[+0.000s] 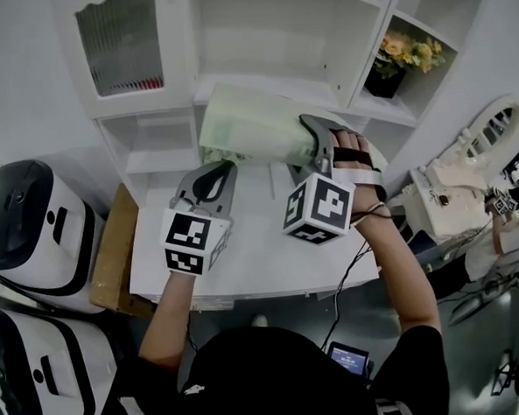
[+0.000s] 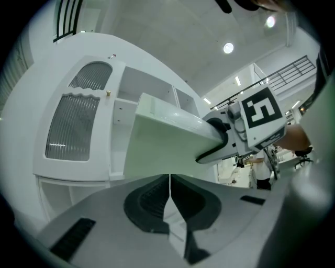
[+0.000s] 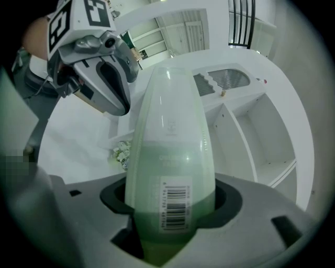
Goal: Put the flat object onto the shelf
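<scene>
Gripped at one end only by the right tool (image 1: 319,146), the pale green flat case (image 1: 255,128) hangs before the white shelf unit (image 1: 266,26); its free end could strike a shelf edge and twist loose, as the left tool (image 1: 207,186), closed and empty, lends no support.

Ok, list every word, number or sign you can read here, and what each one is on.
No text reads clearly.
Barcode sticker on the pale green flat case: bars visible, digits too small to read.
Faint pale print above the sticker: blurred.
Marker cubes: black-and-white square patterns, no words.
Small screen near the person: too small to read.
</scene>
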{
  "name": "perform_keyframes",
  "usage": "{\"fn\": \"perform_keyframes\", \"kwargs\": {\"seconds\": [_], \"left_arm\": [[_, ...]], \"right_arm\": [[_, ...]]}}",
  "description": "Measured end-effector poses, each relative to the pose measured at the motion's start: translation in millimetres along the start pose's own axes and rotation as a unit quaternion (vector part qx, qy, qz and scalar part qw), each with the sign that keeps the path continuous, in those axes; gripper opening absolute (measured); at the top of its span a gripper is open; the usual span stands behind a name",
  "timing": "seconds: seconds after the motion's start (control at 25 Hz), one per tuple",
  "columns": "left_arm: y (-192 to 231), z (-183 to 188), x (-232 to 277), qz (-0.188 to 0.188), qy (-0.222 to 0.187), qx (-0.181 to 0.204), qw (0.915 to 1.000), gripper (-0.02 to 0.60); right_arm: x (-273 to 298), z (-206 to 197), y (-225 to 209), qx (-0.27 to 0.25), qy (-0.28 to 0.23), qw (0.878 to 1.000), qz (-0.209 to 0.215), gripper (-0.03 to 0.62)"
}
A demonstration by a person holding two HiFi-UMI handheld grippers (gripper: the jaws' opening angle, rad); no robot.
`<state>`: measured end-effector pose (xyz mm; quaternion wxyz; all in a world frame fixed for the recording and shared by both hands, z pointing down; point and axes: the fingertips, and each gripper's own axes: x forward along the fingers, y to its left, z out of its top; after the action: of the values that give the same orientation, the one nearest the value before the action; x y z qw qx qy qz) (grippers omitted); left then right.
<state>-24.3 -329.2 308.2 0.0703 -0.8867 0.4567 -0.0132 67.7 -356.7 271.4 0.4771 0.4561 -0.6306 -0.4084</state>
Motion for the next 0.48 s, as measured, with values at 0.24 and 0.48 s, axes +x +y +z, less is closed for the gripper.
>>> {"fn": "perform_keyframes", "kwargs": {"seconds": [0.24,0.48], "left_arm": [[2,15,3,0.003,-0.011,0.01,0.9999,0.009],[15,29,2,0.013,-0.028,0.003,0.9995,0.009]], "right_arm": [[1,1,-7,-0.022,-0.001,1.0,-0.01,0.293],[2,7,-11,-0.052,-0.002,0.998,-0.027,0.293]]}}
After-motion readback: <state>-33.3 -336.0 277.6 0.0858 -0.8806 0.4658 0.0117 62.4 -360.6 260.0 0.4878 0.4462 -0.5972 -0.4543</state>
